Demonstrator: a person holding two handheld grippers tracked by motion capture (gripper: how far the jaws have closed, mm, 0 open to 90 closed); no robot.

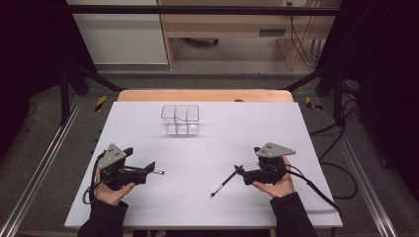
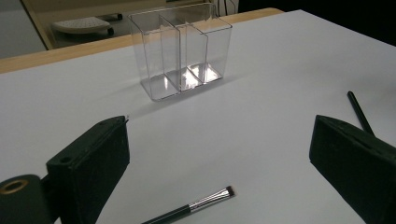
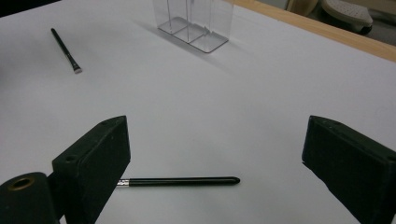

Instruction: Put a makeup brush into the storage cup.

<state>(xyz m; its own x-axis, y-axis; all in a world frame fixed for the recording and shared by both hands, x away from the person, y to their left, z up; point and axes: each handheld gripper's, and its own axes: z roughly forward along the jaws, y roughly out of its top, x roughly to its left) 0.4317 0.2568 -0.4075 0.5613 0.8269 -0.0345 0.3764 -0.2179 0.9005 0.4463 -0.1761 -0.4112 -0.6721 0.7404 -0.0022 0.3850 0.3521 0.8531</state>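
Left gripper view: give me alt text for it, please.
The left gripper's two black jaws stand wide open over a makeup brush lying on the white table. Beyond stands an empty clear organizer; a second brush lies right.

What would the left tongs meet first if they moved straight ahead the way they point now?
Probably the brush lying on the table between the open left tongs. Farther along that line stands the clear organizer; depth is hard to judge.

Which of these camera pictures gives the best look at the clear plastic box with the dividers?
The left gripper view: the clear box stands close and whole there, its compartments and dividers plain. The high view shows it small and far off. The right gripper view cuts off its top.
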